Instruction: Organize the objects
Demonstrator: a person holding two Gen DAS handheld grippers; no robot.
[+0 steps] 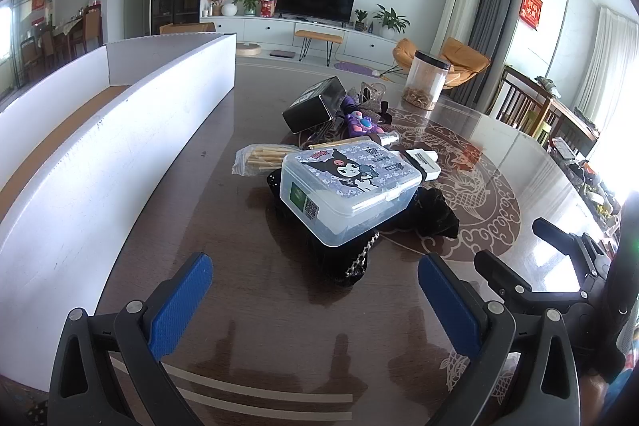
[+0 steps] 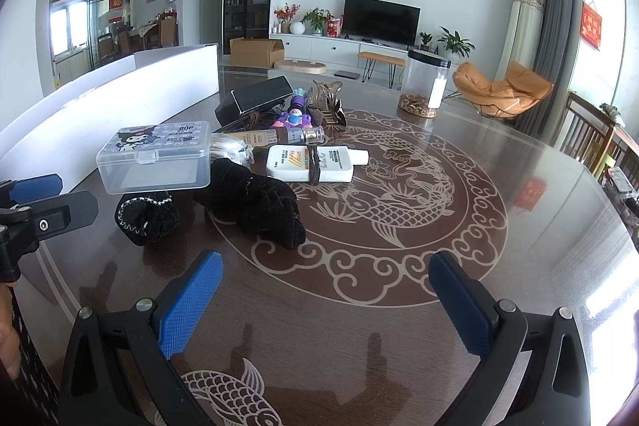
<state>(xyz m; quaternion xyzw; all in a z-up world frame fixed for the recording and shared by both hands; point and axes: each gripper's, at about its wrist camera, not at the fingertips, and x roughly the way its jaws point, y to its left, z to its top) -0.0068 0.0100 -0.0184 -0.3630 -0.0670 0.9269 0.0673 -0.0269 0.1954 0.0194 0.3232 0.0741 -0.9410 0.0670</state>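
A glossy brown worktop with a fish motif is seen in a living room. A clear plastic box is rested on black velvet cloth mid-worktop, beside a long white tray. The left tool and right tool are held spread and empty above the surface.

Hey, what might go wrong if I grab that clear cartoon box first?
The clear box rests tilted on the black velvet cloth, so it may slide as the left gripper closes on it. The cloth could drag along and nudge the white bottle lying just behind it.
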